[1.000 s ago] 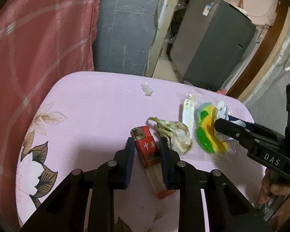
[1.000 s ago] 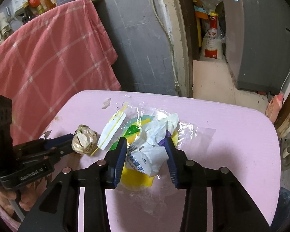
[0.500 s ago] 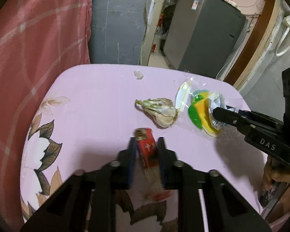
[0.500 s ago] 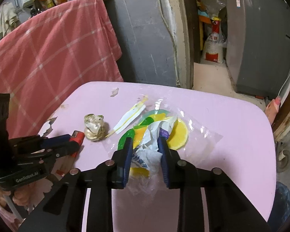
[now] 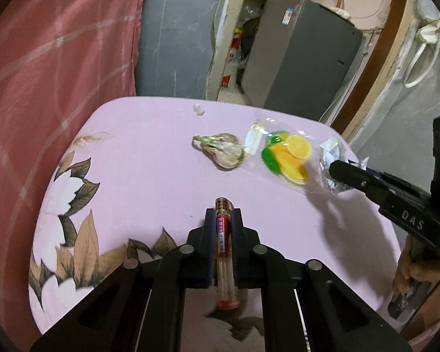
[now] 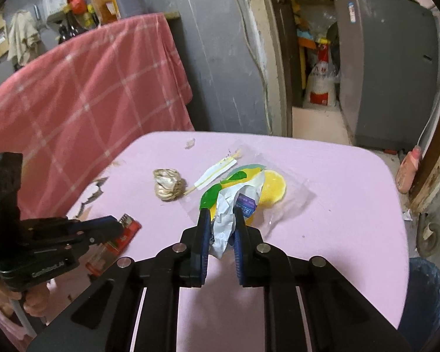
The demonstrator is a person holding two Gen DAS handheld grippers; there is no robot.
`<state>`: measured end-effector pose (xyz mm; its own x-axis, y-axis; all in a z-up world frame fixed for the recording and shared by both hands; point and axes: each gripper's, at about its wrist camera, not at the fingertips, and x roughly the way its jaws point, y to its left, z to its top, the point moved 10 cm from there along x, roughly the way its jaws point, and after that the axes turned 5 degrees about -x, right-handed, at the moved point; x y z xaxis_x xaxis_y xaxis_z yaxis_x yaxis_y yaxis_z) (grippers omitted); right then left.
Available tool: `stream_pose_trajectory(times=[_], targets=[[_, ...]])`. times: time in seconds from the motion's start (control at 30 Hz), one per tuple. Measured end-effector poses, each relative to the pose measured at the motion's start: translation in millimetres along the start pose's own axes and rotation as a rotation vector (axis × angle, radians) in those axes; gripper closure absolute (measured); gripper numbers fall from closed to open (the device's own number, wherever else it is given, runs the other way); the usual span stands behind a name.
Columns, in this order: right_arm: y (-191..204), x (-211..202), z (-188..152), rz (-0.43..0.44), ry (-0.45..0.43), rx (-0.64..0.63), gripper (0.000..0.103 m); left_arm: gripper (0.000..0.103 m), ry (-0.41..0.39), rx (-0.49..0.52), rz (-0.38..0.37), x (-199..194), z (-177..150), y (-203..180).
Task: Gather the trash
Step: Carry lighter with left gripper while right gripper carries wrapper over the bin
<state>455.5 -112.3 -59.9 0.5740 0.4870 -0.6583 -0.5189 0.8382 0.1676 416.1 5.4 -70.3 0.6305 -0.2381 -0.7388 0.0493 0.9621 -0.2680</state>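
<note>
Closing, left gripper [image 5: 223, 215] pinches lighter [image 5: 224, 245], right gripper [image 6: 221, 217] crumpled wrapper [image 6: 230, 217].

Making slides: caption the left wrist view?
Left gripper closing on a red lighter; right gripper grips crumpled wrapper.

Pink checked cloth [image 6: 82, 94] draped at left of frame, grey wall [image 6: 226, 58] at upper centre, grey cabinet [image 6: 387, 70] at upper right, white and red sack [image 6: 321, 88] in the doorway, bottles on a shelf [image 6: 96, 3] at upper left, pink floral tablecloth [image 5: 126, 182] across the lower frame.
</note>
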Motion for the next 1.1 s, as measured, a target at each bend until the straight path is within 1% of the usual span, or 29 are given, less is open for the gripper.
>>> stream_pose_trajectory(times=[0.1,0.27,0.4,0.5,0.63,0.83,1.1], targets=[[4,-22,-7,-0.023,-0.052,-0.029,0.091,0.096,-0.044,0.012,-0.011,-8,-4,-13],[1,-57,-15,-0.067,-0.137,-0.04,0.091,0.096,-0.133,0.016,-0.031,-20,-7,-37],[-10,-85,-18,-0.106,-0.204,-0.032,0.091,0.096,-0.218,0.043,-0.041,-33,-1,-66],[-21,-107,-21,-0.138,-0.252,-0.02,0.091,0.097,-0.259,0.053,-0.061,-37,2,-89],[-40,-133,-31,-0.187,-0.294,0.0,0.091,0.097,-0.283,0.065,-0.098,-36,6,-118],[-72,-162,-45,-0.264,-0.338,0.033,0.091,0.097,-0.295,0.093,-0.152,-40,-1,-160],[-113,-196,-65,-0.344,-0.366,0.078,0.091,0.097,-0.302,0.119,-0.234,-34,-6,-215]])
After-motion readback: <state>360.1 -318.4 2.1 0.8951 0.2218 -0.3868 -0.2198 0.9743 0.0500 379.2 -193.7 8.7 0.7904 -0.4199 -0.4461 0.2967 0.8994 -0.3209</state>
